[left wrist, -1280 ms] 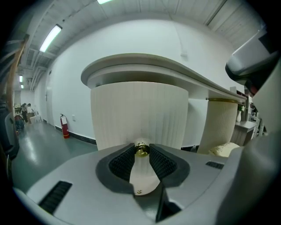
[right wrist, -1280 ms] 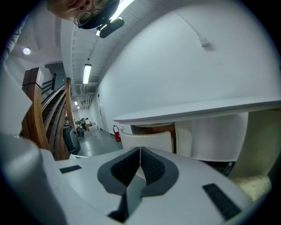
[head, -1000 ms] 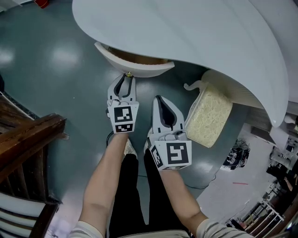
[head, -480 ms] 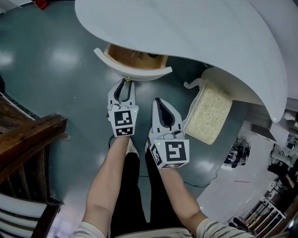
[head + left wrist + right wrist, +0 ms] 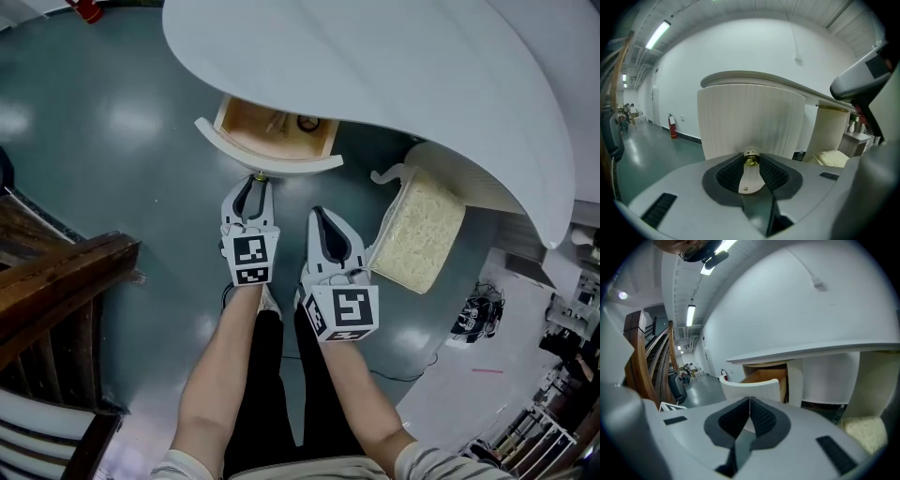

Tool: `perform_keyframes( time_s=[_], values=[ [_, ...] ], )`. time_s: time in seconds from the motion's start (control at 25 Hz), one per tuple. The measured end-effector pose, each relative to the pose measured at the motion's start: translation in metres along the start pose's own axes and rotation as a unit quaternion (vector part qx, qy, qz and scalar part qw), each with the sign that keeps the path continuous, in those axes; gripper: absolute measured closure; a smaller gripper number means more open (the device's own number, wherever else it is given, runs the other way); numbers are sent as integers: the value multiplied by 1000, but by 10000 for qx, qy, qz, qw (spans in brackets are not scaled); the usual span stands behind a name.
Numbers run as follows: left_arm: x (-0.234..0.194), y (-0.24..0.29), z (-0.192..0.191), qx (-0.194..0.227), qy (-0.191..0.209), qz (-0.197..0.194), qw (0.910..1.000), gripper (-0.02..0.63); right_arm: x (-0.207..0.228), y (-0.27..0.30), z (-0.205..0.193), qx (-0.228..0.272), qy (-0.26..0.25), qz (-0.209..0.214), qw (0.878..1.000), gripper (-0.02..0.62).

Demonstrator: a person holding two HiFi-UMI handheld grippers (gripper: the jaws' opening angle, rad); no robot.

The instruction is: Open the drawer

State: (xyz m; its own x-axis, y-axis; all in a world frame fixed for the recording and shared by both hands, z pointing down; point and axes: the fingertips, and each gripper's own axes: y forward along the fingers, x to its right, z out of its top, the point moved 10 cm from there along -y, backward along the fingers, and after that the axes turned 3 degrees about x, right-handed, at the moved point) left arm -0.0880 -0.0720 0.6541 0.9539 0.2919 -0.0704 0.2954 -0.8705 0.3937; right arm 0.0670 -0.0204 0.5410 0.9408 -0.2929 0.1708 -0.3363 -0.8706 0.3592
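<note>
**Drawer standing open, left jaws on its knob**

1. Drawer (image 5: pixel 281 167): it stands partly out from under the near edge of the white curved counter (image 5: pixel 394 75). The front is white, curved and ribbed, and the inside is bare light wood. A small dark ring-shaped item lies at the back right corner of the drawer; it is too small to identify.

2. Left gripper (image 5: pixel 255 180): the jaws are closed on the brass knob (image 5: pixel 750 158) at the middle of the drawer front. The ribbed pads press on the knob from both sides. The gripper points at the drawer front from the person's side.

3. Right gripper (image 5: pixel 320 216): the jaws are closed, pad against pad, with nothing between them. It hangs just beside the left gripper and apart from the drawer, aimed towards the drawer's right end.

4. Markings: each gripper's cube carries black-and-white square markers. The pattern is of blocks, not letters.

5. Surroundings: a cream textured seat (image 5: pixel 420 232) stands under the counter's edge, to the right of the drawer. A dark wooden stair rail (image 5: pixel 56 281) is at the left. A red fire extinguisher (image 5: pixel 672 126) stands on the grey-green floor (image 5: pixel 112 141) against the far wall.
</note>
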Motion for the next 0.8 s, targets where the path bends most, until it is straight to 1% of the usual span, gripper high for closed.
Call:
perform_keyframes(
  time_s=[0.8],
  values=[
    [0,-24,-5,-398,-129,34,9991,502,-17,-12,11,-271,59,92,9996,581]
  ],
)
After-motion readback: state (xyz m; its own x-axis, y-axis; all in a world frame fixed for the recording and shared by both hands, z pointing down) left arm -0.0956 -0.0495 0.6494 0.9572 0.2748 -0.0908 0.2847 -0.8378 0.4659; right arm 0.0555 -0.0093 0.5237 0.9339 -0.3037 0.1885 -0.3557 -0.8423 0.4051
